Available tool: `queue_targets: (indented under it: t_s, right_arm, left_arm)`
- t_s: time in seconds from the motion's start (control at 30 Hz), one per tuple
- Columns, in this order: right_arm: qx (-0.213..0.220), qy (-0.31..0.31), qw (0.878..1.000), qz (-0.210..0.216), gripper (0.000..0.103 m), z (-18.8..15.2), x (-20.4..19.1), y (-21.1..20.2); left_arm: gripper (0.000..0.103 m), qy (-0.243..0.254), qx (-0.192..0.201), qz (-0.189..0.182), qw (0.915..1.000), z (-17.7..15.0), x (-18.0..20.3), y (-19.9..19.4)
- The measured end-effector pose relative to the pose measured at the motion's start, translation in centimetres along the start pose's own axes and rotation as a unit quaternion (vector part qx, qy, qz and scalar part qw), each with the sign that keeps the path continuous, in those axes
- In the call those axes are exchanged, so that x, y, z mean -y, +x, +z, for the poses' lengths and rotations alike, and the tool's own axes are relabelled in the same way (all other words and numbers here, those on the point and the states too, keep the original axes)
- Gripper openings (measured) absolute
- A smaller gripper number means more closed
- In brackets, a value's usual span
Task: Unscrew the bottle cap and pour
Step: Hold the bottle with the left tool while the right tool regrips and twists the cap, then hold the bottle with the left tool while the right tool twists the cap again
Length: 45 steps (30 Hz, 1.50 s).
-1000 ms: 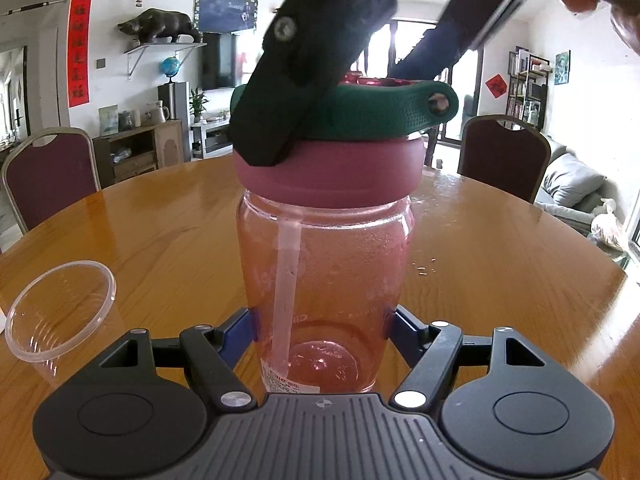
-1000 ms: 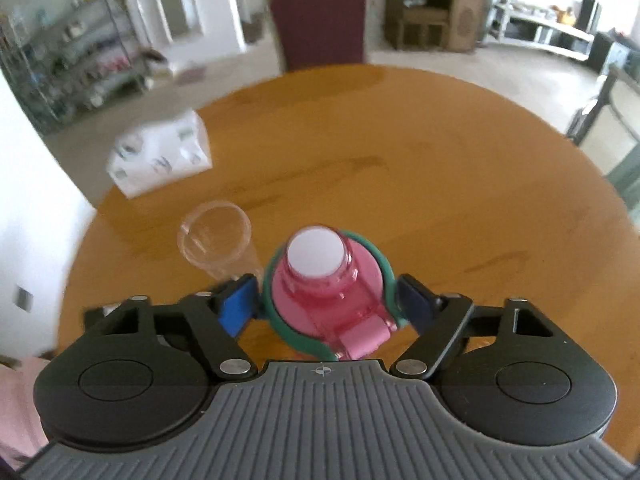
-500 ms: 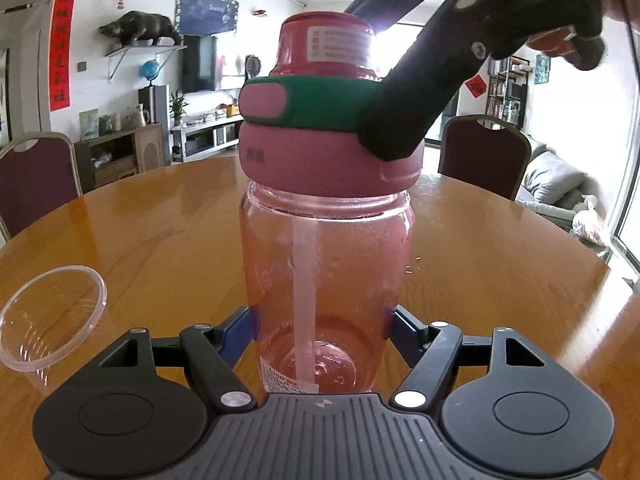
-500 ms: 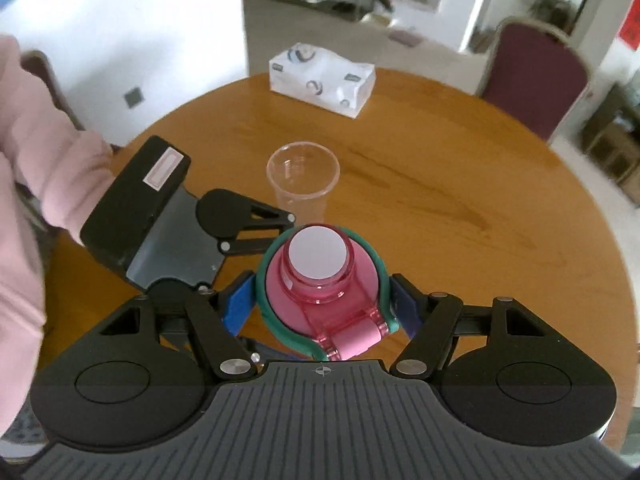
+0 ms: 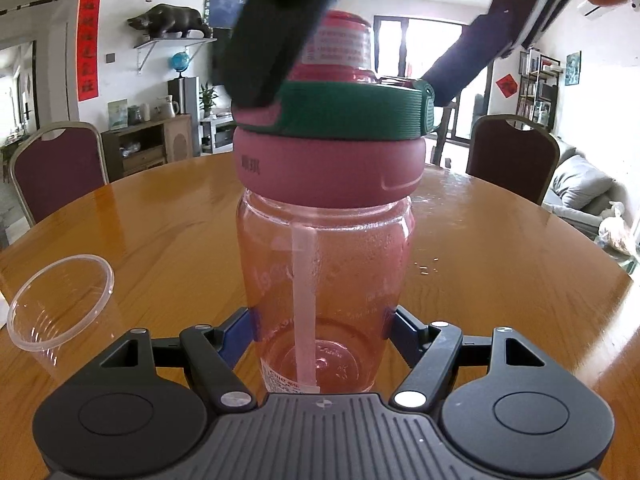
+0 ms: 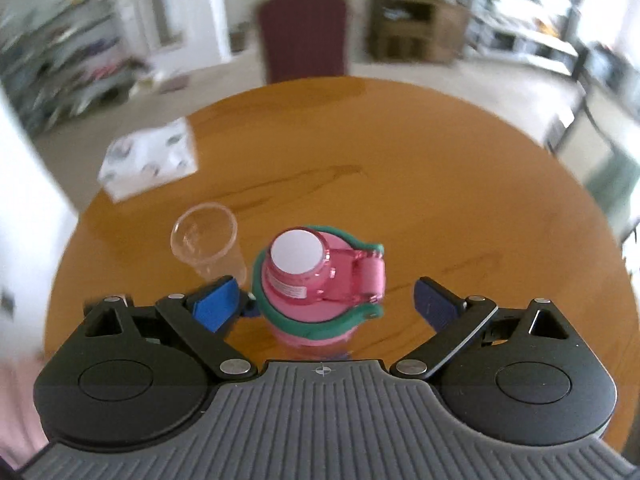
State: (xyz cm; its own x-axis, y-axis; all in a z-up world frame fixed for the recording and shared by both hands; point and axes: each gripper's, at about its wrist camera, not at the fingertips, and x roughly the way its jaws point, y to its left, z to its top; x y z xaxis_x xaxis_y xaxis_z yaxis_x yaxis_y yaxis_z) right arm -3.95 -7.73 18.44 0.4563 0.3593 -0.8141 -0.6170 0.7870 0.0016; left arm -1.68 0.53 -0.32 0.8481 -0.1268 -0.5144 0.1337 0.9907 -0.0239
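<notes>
A clear pink bottle (image 5: 324, 272) with a straw inside stands upright on the round wooden table (image 5: 160, 220). My left gripper (image 5: 320, 332) is shut on its lower body, blue pads against both sides. On top sits the pink cap (image 6: 316, 280) with a green carry loop and a white disc. My right gripper (image 6: 324, 300) hovers above it, jaws opening. The cap lies between the fingers (image 6: 214, 302) with a clear gap on the right side. In the left wrist view, the right gripper's dark fingers (image 5: 276, 32) straddle the cap (image 5: 332, 152).
A clear plastic cup (image 6: 204, 236) stands just left of the bottle, also seen as the cup (image 5: 60, 304) at the left. A white tissue box (image 6: 150, 164) lies farther back left. Maroon chairs (image 5: 512, 156) ring the table.
My right gripper has let go of the cap, its fingers spreading wide, and has swung back round. The cap's hinge now points right. The left gripper has kept its hold.
</notes>
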Motion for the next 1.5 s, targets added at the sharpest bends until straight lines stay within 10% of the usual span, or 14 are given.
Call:
queue_targets:
  t_s: [0.1,0.33,0.47,0.57,0.73,0.9,1.13,1.5]
  right_arm:
    - [-0.009,0.001,1.000,-0.023,0.078,-0.1,-0.9,0.8]
    - [-0.026,-0.102,0.994,0.021,0.076,0.6,-0.1,0.5]
    - [-0.056,-0.224,0.967,0.109,0.076,2.6,2.0,0.8]
    - [-0.058,-0.365,0.909,0.193,0.076,3.6,3.2,1.1]
    - [-0.086,-0.391,0.882,0.247,0.076,5.9,4.3,2.4]
    - [-0.020,-0.319,0.928,0.191,0.097,3.3,3.4,-0.3]
    - [0.023,-0.087,0.994,0.060,0.095,0.9,1.9,-1.6]
    - [-0.005,-0.040,0.999,-0.034,0.072,0.1,-1.3,0.2]
  left_arm:
    - [0.071,-0.002,-0.001,0.002,1.0000,0.1,0.2,0.0]
    - [0.071,0.000,0.002,-0.023,0.9997,0.0,-0.6,-0.3]
    - [0.071,0.005,0.001,-0.037,0.9993,0.1,-0.9,-0.3]
    - [0.071,0.014,0.002,-0.044,0.9989,0.0,-0.8,-0.4]
    - [0.071,0.007,-0.001,-0.037,0.9993,0.3,-0.5,-0.1]
    - [0.071,0.008,0.000,-0.020,0.9998,0.1,0.3,-0.1]
    - [0.071,0.000,0.000,0.002,1.0000,0.1,1.0,-0.2]
    - [0.071,-0.005,-0.004,0.002,1.0000,0.2,0.8,-0.5]
